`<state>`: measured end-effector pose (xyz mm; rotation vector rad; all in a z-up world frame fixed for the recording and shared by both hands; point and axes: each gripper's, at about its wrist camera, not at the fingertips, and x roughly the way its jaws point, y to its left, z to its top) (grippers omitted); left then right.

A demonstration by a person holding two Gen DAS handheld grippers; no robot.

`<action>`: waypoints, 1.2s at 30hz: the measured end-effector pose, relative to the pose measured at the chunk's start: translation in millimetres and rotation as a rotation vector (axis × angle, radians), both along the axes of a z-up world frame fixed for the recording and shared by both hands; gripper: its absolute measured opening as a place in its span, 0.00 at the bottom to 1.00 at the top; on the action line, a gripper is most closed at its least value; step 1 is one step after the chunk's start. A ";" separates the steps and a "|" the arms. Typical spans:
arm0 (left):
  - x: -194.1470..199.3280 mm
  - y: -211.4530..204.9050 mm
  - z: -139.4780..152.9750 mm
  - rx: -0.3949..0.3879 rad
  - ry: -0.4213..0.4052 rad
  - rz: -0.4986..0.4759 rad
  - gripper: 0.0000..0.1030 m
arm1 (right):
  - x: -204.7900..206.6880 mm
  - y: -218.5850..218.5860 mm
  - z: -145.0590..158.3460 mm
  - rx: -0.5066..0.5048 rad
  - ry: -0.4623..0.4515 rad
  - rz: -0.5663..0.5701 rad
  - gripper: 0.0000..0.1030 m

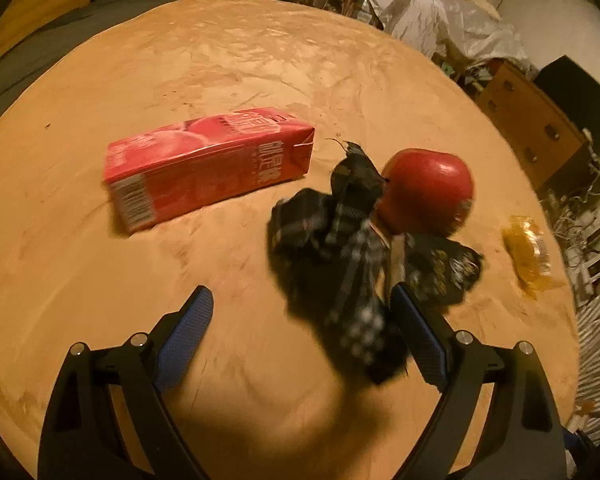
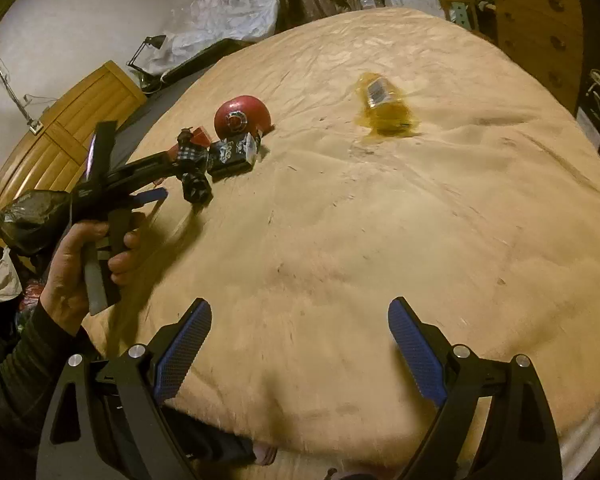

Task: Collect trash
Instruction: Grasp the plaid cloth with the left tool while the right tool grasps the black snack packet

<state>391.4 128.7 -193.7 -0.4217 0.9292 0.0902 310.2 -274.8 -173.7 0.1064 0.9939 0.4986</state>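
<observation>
Left wrist view: the left claw point(image 1: 302, 308) is seen with its blue-padded fingers point(image 1: 188, 332) spread apart above a tan, blanket-covered bed point(image 1: 180, 60). A dark plaid wrapper point(image 1: 340, 264), blurred, is seen between the fingers, close against the right pad; whether it is touched by that pad cannot be told, and it is not clamped. Just behind the wrapper a red apple-shaped item point(image 1: 428, 190) is found, touching or nearly touching it. A small black printed packet point(image 1: 446, 268) is seen on the right of the wrapper, below the red item. A red juice carton point(image 1: 208, 168) is laid on its side to the left, apart from the wrapper. A crumpled yellow plastic wrapper point(image 1: 528, 252) is seen well apart near the right edge of the bed.

In the right wrist view, the right claw point(image 2: 300, 340) is held spread wide over bare blanket, with nothing between its pads. The left claw's handle is gripped by the left hand point(image 2: 80, 264). A wooden headboard point(image 2: 72, 120) is seen on the left, a wooden drawer chest point(image 2: 540, 28) on the right, and crumpled white sheeting point(image 2: 228, 20) behind the bed.
</observation>
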 end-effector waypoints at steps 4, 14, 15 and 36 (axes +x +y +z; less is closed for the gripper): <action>3.2 4.2 1.1 0.018 -0.037 0.008 0.61 | 20.4 12.0 -4.3 0.023 -0.005 0.008 0.87; -46.3 29.7 5.1 0.080 -0.062 0.004 0.36 | 72.2 98.0 -20.0 0.051 -0.023 0.115 0.72; -52.9 33.2 4.6 0.083 -0.065 0.018 0.36 | 79.1 110.9 -21.6 0.058 -0.034 0.116 0.72; -50.8 40.3 -13.8 0.053 -0.076 0.008 0.36 | 157.2 213.9 -37.4 -0.196 -0.251 -0.100 0.95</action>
